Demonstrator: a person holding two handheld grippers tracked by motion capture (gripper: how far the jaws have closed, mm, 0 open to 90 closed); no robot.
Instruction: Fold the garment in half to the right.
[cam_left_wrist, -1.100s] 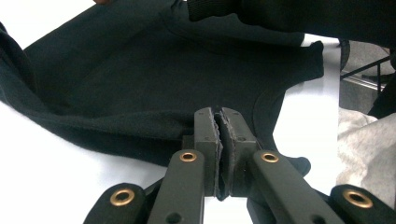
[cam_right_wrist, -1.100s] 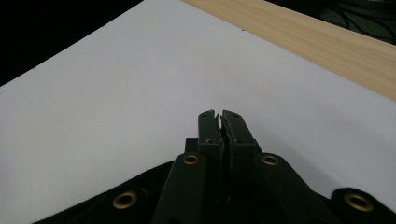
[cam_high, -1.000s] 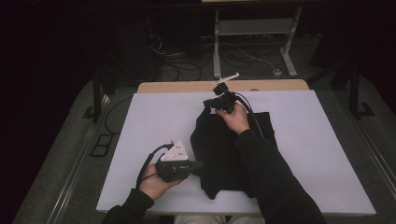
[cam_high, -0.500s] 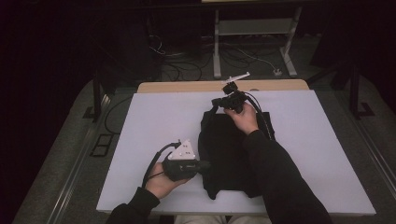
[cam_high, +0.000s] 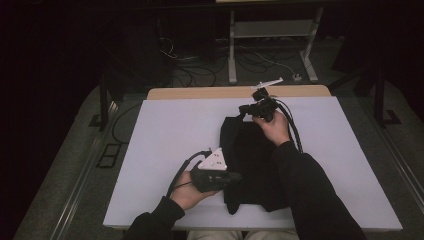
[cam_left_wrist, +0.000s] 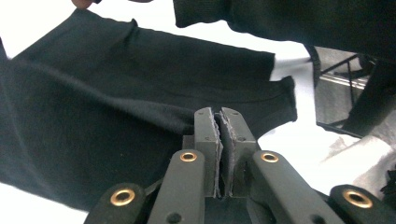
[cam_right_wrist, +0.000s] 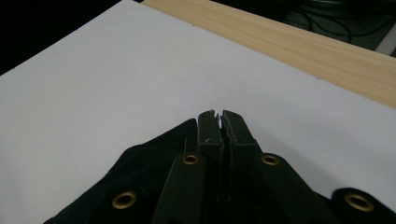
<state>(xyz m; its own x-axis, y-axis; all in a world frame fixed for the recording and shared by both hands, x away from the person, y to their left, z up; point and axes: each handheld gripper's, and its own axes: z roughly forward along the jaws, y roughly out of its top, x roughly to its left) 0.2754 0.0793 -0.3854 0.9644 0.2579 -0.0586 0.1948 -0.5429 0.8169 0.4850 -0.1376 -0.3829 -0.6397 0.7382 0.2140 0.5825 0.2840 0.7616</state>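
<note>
Desk (cam_high: 165, 150): white top, a bare wood strip along its far edge. Landmark for all places below is the black cloth (cam_high: 252, 165), which lies on the white top a little right of the desk's middle, folded into a long shape running from the near edge toward the far edge.

Left of the cloth, near end: left hand (cam_high: 187, 192) comes up from the near edge with the left claw (cam_high: 235, 176), grey plate on top and cable looping off to its left. The claw points right and meets the cloth's left edge at the near end. In the left claw view, left claw (cam_left_wrist: 219, 116) has its jaws pressed together with black fabric pinched between the pads; cloth (cam_left_wrist: 107, 126) spreads away to the left and beyond the tips, with white desk (cam_left_wrist: 299, 135) showing past the cloth's edge.

Over the cloth: the person's right sleeve (cam_high: 310, 195) lies across its right half, reaching from the near edge to the far end.

Far end of the cloth: right hand (cam_high: 272, 127) holds the right claw (cam_high: 246, 108) at the far corner, cable trailing back to the right. In the right claw view, right claw (cam_right_wrist: 219, 116) has its jaws pressed together, cloth (cam_right_wrist: 154, 154) bunched under and around them, the fabric seemingly caught between them. Bare white desk (cam_right_wrist: 116, 79) lies ahead of the tips, the wood strip (cam_right_wrist: 303, 46) beyond.
</note>
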